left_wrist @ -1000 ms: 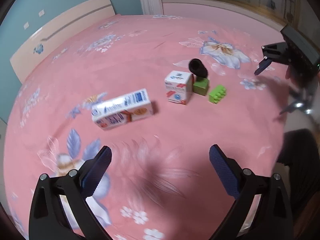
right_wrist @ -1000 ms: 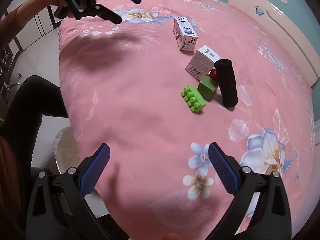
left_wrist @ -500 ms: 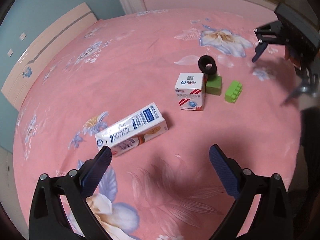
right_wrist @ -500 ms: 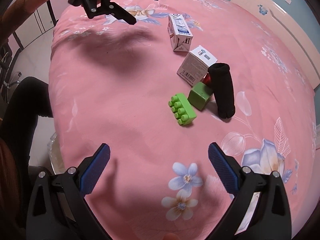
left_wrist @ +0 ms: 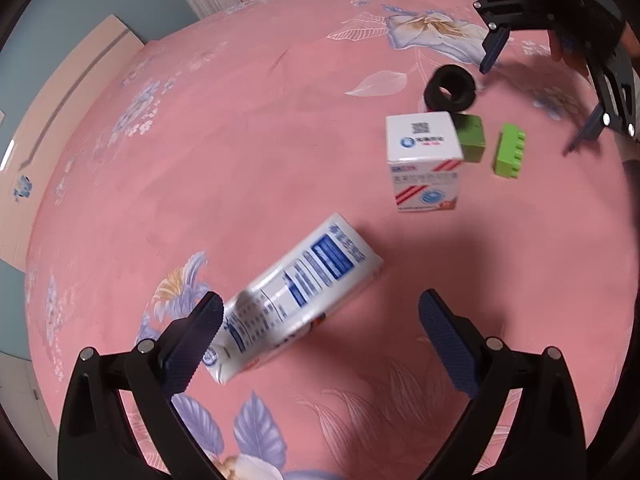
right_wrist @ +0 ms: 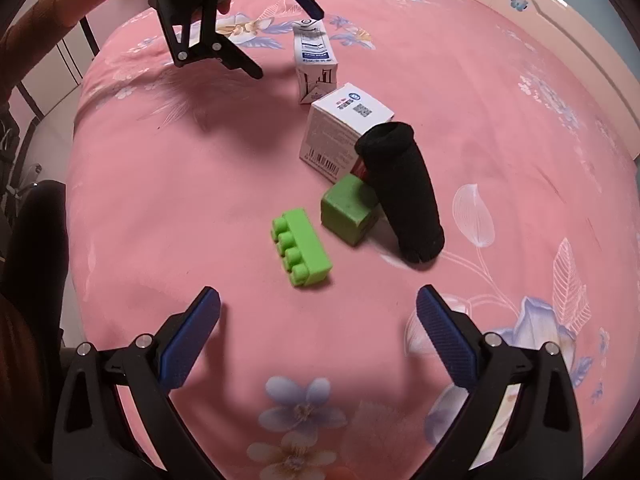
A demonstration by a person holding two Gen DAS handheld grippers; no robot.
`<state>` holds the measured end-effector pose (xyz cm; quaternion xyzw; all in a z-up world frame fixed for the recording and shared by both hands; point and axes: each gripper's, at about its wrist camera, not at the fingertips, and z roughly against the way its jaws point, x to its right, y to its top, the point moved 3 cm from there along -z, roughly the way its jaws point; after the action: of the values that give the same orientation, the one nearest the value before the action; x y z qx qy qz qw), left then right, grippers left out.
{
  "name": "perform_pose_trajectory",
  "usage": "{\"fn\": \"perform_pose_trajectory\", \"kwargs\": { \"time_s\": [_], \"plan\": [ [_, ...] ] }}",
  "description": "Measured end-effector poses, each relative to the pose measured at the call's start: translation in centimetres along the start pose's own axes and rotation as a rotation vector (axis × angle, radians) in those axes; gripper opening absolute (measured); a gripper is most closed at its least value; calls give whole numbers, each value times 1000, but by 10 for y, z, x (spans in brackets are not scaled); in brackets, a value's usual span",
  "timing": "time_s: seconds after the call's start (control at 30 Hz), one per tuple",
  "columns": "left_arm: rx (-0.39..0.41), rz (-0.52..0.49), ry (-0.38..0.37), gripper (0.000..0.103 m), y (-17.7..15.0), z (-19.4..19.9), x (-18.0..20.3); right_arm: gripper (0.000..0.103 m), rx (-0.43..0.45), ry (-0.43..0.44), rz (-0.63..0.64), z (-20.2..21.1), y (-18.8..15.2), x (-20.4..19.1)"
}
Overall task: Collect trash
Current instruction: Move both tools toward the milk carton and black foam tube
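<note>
Pink floral bedspread fills both views. Left gripper, fingers spread wide, hangs over the long white-and-blue milk carton lying beside the square white box. Best to straddle its narrow width squarely. Right gripper, likewise agape and empty, alone reveals the green studded brick's bumps.

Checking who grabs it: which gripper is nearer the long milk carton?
Left. The left gripper hangs open right over the milk carton; the right gripper is beyond the green brick.
</note>
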<state>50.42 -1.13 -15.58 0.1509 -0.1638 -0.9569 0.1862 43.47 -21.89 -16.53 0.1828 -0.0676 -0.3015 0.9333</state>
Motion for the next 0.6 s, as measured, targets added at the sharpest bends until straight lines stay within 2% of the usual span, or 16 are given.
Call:
{"fn": "perform_pose_trajectory", "kwargs": {
  "time_s": [0.3, 0.6],
  "plan": [
    [-51, -16, -50, 99, 1, -16, -8, 96, -20, 24, -5, -11, 21, 22],
    [-73, 14, -79, 99, 2, -28, -12, 96, 51, 56, -87, -10, 47, 48]
  ]
}}
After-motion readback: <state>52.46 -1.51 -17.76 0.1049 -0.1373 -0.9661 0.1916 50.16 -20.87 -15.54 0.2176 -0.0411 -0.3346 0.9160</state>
